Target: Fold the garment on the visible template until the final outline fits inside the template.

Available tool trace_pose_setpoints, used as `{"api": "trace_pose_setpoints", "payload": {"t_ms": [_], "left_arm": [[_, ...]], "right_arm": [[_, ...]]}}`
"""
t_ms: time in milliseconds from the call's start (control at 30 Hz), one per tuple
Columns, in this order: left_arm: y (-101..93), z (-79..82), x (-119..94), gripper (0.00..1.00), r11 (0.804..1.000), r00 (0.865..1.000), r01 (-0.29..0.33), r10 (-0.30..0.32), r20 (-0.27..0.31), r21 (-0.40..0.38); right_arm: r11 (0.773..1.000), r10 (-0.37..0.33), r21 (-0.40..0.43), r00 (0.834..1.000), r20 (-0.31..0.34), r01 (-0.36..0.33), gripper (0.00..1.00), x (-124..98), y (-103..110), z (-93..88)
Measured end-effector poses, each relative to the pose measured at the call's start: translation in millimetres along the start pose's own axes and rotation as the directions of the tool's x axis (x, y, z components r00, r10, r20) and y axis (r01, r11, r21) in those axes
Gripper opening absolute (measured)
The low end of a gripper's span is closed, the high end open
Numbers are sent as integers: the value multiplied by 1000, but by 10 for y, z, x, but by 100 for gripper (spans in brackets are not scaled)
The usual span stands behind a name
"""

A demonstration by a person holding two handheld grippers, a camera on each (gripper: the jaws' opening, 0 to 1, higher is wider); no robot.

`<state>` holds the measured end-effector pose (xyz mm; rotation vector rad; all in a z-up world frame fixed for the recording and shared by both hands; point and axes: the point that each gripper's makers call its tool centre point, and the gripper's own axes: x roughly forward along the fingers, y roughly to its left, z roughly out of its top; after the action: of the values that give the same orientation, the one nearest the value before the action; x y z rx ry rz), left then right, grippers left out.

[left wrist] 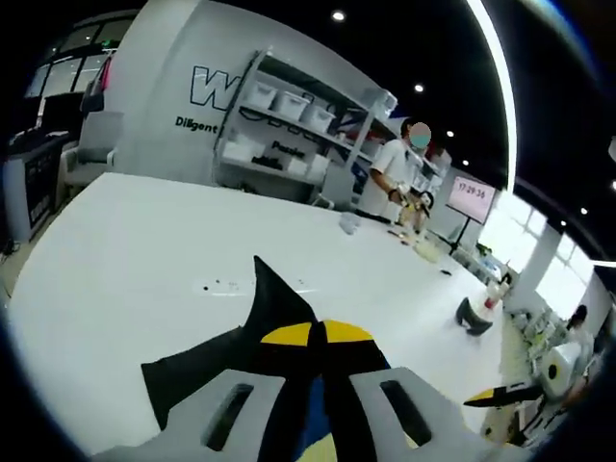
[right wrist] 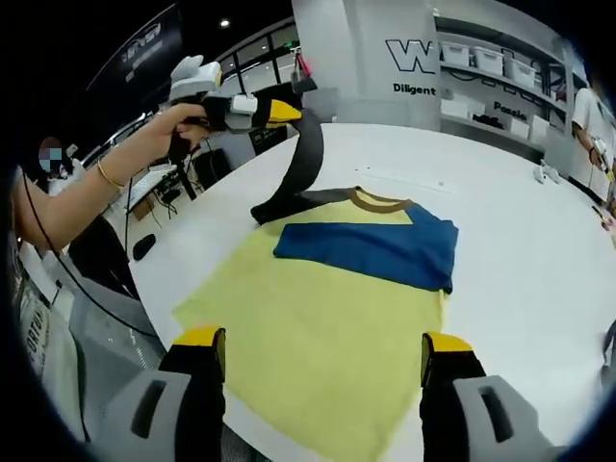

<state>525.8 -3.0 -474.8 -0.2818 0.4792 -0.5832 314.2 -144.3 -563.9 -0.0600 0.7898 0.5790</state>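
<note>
White and broad, the table (right wrist: 539, 279) is seen stretching away toward grey walls with shelving (left wrist: 289, 115) stacked with bins, and a person in a white shirt (left wrist: 395, 173) is glimpsed at the table's far side. On the table's near part, in the right gripper view, the garment (right wrist: 327, 318) is laid out: a yellow T-shirt with a blue sleeve (right wrist: 375, 248) folded across its chest below the brown collar (right wrist: 380, 200). The dark grey sleeve (right wrist: 303, 159), on the table's left side, is lifted clear of the surface and drawn up in a curve, its end pinched by the left gripper (right wrist: 285, 113), which is held in a hand (right wrist: 173, 130) above the table edge. In the left gripper view that same dark cloth (left wrist: 279, 318) is seen clamped between yellow-tipped fingers (left wrist: 287, 334) pressed together. The right gripper (right wrist: 322, 356) is held over the shirt's hem, its fingers spread wide with nothing between them.
</note>
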Motion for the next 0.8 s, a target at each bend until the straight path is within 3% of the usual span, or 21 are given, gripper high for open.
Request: {"api": "trace_pose_setpoints", "payload": {"t_ms": [167, 267, 500, 800], "left_arm": [[-290, -74, 184, 0, 999, 999, 44, -44, -14, 11], [-367, -137, 256, 0, 998, 998, 58, -57, -24, 12], [-564, -430, 477, 0, 993, 992, 92, -86, -90, 67], [-596, -825, 747, 0, 992, 984, 81, -64, -166, 100]], "right_arm": [[1000, -5, 5, 1000, -12, 5, 81, -21, -23, -62], [1000, -8, 9, 1000, -16, 8, 81, -28, -45, -83], [1000, -18, 17, 1000, -25, 18, 81, -39, -106, -130], [999, -21, 34, 999, -34, 22, 81, -47, -156, -212]]}}
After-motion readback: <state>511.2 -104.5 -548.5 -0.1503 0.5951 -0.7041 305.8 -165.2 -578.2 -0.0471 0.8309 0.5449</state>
